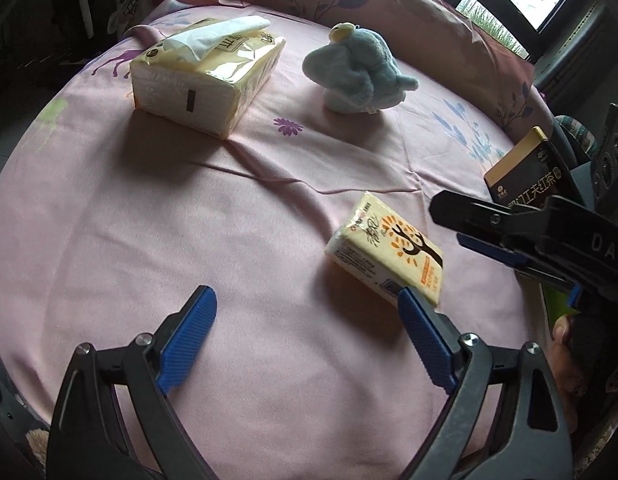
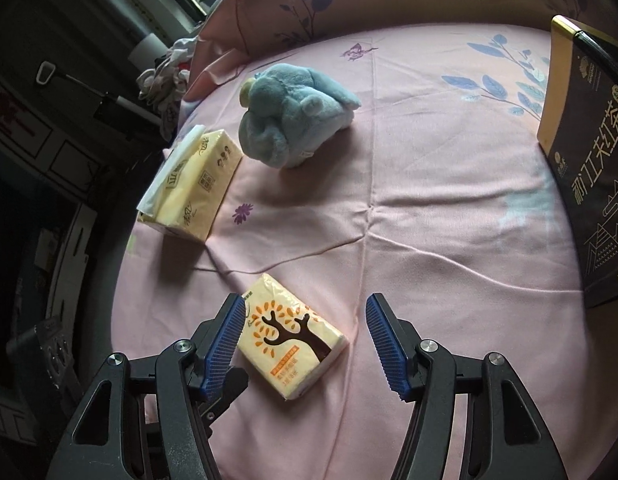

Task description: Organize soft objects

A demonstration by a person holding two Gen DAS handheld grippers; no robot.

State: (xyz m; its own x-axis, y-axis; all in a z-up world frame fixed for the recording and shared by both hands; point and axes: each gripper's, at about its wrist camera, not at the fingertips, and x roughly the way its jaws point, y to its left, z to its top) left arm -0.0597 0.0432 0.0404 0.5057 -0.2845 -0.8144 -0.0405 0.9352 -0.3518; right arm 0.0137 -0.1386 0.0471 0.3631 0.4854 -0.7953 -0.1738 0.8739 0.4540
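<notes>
I read, left to right on the pink sheet (image 2: 449,208): large tissue pack (image 2: 193,184), gold-printed; blue plush toy (image 2: 289,116); small tissue pack (image 2: 291,336), orange tree logo; black tea box (image 2: 589,168), gold Chinese lettering. My left gripper (image 1: 309,332) gapes wide, empty; my right gripper (image 2: 307,340) stands partly open, straddling the small pack, pads clear.

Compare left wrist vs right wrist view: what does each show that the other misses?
Left wrist only: the right gripper seen from outside, a white tissue sticking out of the large yellow tissue pack, and bright windows.

Right wrist only: a heap of pale cloth beyond the bed's edge.

Both: the small yellow tree-print tissue packet, blue plush toy, black-and-gold tea box, pink bedsheet.
</notes>
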